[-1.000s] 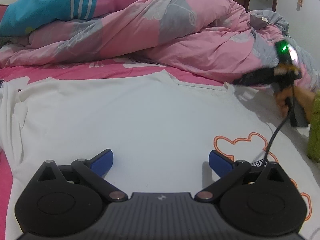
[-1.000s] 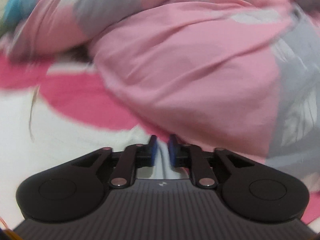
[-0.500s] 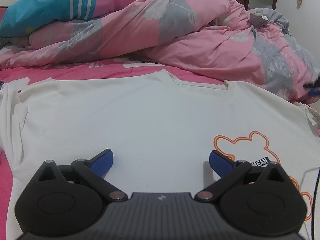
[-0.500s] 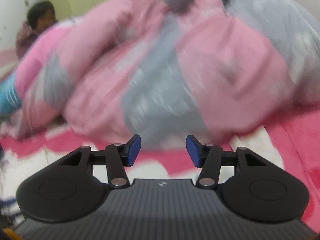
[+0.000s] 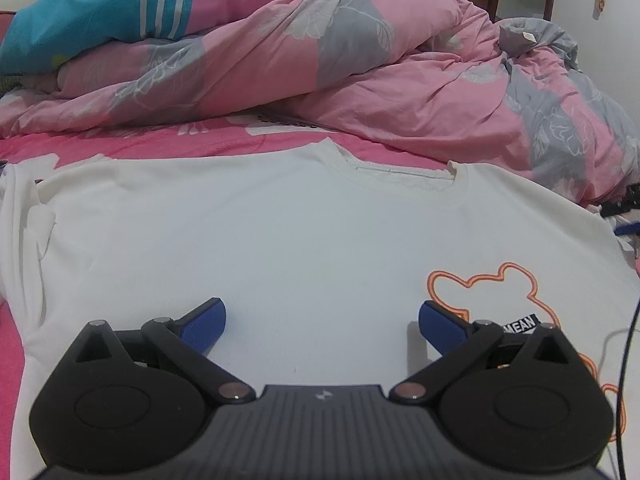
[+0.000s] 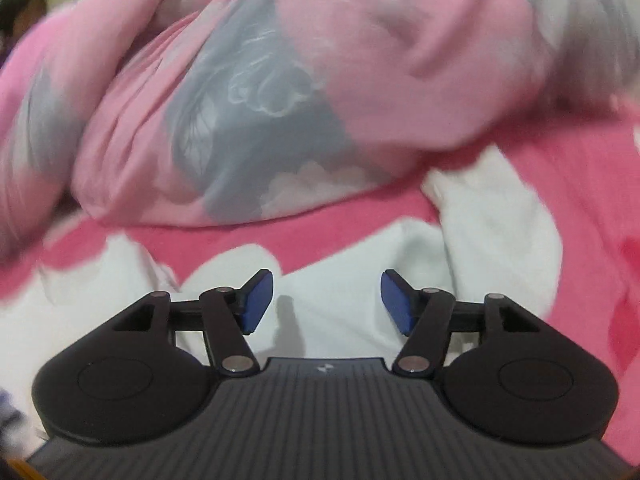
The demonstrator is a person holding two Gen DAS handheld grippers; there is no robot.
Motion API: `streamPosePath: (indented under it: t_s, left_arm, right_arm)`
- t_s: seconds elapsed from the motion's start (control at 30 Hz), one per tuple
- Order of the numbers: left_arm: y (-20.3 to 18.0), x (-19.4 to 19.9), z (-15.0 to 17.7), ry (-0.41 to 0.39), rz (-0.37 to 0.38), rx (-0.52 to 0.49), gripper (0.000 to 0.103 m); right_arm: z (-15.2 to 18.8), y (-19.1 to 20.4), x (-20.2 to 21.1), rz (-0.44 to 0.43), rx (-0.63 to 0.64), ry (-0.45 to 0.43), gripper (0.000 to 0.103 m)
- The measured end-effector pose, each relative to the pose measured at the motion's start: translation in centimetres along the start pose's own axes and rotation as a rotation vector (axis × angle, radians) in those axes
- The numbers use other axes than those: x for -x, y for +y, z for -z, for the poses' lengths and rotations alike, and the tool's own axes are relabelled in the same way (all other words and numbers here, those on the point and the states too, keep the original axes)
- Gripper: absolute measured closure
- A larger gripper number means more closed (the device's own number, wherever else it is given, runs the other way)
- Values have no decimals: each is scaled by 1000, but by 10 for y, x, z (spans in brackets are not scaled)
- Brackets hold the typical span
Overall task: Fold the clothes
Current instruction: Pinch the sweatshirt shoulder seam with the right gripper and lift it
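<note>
A pink bed sheet (image 5: 132, 144) is being covered by a white T-shirt (image 5: 280, 248), laid flat with its collar toward a heaped pink and grey quilt (image 5: 360, 80). The left gripper (image 5: 322, 326) is being held wide open above the shirt, gripping nothing; the right gripper (image 6: 327, 300) is being held open and empty over the sleeve (image 6: 500, 232)

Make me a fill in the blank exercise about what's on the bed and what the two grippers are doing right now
1. The T-shirt spread flat on the bed is ____ in colour.
2. The left gripper has its jaws ____, with nothing between them.
3. The outline printed on the shirt, the bear print, is drawn in ____.
4. The crumpled duvet behind the collar is pink and ____.

Missing words: white; open; orange; grey
</note>
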State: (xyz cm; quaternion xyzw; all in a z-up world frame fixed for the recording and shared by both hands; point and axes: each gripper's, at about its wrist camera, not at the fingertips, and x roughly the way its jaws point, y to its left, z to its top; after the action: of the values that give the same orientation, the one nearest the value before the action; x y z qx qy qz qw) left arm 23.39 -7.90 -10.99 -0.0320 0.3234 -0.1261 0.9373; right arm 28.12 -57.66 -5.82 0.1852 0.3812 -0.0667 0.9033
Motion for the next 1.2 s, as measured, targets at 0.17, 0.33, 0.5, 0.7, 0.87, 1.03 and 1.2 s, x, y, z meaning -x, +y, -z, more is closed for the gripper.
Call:
streamPosePath:
  t_s: [0.17,0.33,0.5,0.7,0.87,1.03,1.2]
  left_arm:
    - [1,0,0,-1,2,3,0]
    - [1,0,0,-4,5,6,0]
    - [4,1,0,-8,14,17,0]
    - [4,1,0,-8,15,19,0]
    - [4,1,0,-7,13,17,0]
    - [3,1,0,-8,15,19,0]
    - [4,1,0,-8,16,21,0]
  right_arm:
    - [14,-16,13,64,-215,81,26]
    - [19,-23,-11,-64,-397,78,17]
    - [13,-11,-41,-72,-380,-21,72]
    - [39,-41,-27,-77,-488,-210,93]
    - [67,-75,-11,-93,-609,-370,94]
    - [69,-95,-29,-160,-675,-348,91]
    - [65,-114,-10,-243,-759,-268,68]
